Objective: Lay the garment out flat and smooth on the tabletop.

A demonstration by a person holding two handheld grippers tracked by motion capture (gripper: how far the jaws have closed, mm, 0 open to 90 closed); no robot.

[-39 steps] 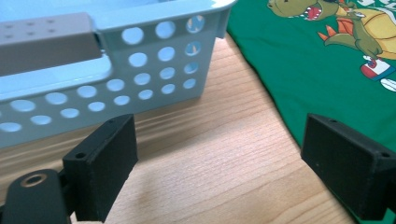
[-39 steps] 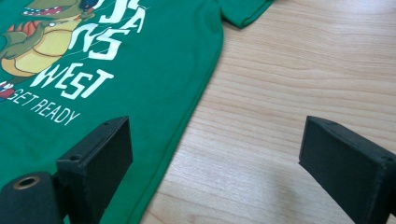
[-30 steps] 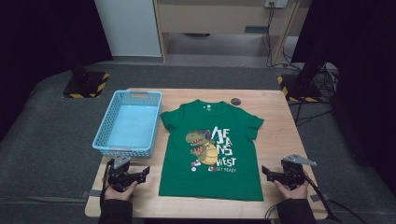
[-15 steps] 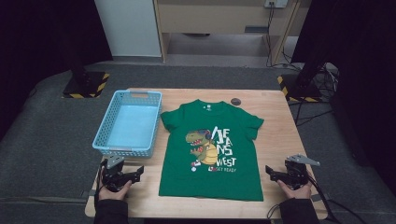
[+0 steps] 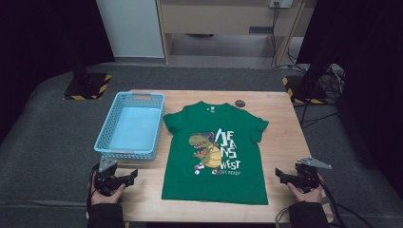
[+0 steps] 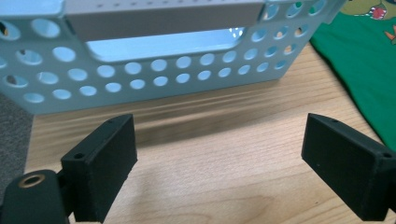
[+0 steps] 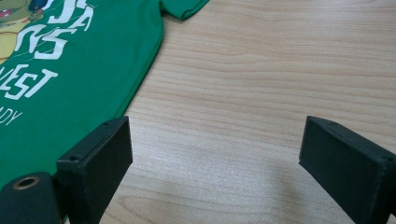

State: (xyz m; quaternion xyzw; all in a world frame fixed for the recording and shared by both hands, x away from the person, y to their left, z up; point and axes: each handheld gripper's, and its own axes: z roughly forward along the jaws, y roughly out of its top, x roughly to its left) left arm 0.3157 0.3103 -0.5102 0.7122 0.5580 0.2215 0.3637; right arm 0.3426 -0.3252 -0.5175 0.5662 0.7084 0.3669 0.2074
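Note:
A green T-shirt [image 5: 214, 152] with a dinosaur print lies flat, front up, in the middle of the wooden table [image 5: 280, 128]. My left gripper [image 5: 129, 176] rests near the front left corner, held by a hand, jaws wide open over bare wood, short of the shirt's left hem. In the left gripper view the open gripper [image 6: 229, 163] faces the blue basket's wall [image 6: 154, 70], with the shirt's edge [image 6: 364, 70] at the right. My right gripper [image 5: 281, 175] is open at the front right, just right of the shirt. In the right gripper view the gripper [image 7: 215, 163] is over wood, with the shirt [image 7: 70, 70] at the left.
A light blue perforated basket [image 5: 105, 137] stands empty on the table's left side, touching the shirt's left sleeve. A small dark round object [image 5: 240, 102] lies near the far edge behind the collar. Bare wood stretches right of the shirt. Dark stands and cables surround the table.
Both grippers have drifted outward from the shirt: the left one to the left, the right one slightly to the right. The shirt and basket have not moved.

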